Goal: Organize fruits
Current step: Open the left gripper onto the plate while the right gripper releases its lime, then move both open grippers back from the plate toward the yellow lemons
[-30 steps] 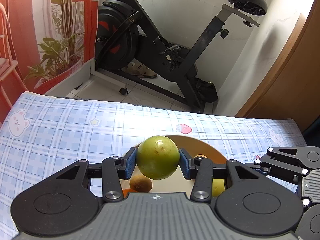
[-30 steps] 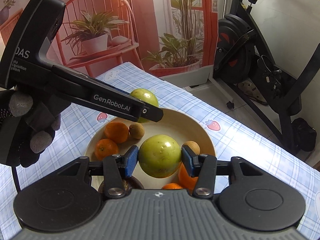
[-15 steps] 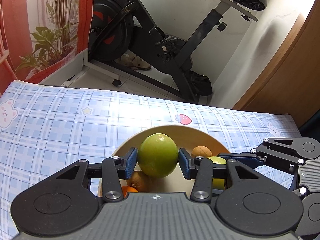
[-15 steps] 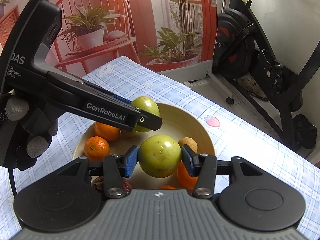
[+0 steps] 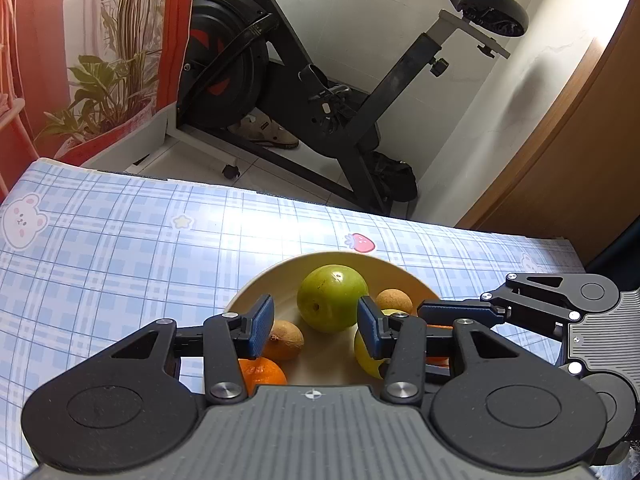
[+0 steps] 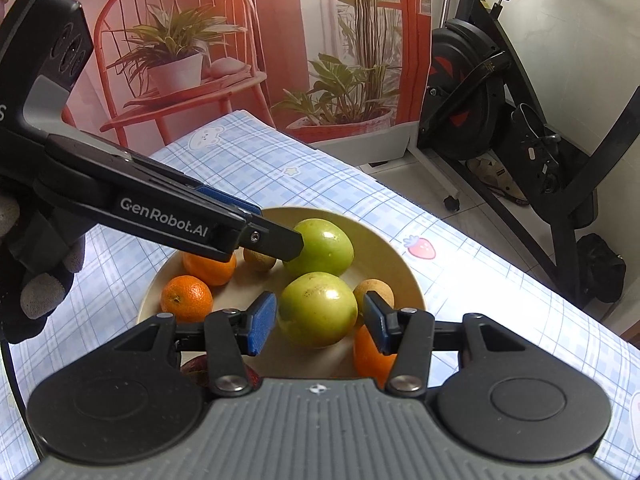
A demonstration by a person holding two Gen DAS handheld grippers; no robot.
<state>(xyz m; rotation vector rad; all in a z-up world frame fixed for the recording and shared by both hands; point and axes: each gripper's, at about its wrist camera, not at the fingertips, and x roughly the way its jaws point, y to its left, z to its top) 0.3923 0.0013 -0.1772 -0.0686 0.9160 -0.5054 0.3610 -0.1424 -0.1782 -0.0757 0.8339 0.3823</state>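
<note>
Two green round fruits lie in a cream bowl (image 6: pixel 384 248) on the blue plaid tablecloth. The far green fruit (image 5: pixel 332 298) rests just ahead of my left gripper (image 5: pixel 315 316), whose blue pads stand apart from it, open. In the right wrist view the left gripper (image 6: pixel 280 228) reaches in from the left, one fingertip beside that fruit (image 6: pixel 326 246). The near green fruit (image 6: pixel 318 310) sits between the pads of my right gripper (image 6: pixel 319 320) with a thin gap on each side, open. Oranges (image 6: pixel 186 298) and small brown fruits (image 6: pixel 260 258) fill the bowl (image 5: pixel 280 276).
A gloved hand (image 6: pixel 36 280) holds the left gripper. An exercise bike (image 5: pixel 280 92) stands on the floor past the table's far edge (image 5: pixel 240 188). A plant backdrop (image 6: pixel 180 60) rises behind the table, and a wooden door (image 5: pixel 580 160) is at the right.
Both green fruits were clamped between the pads earlier; now each rests lower in the bowl, free of the pads. The left gripper has swung over the bowl.
</note>
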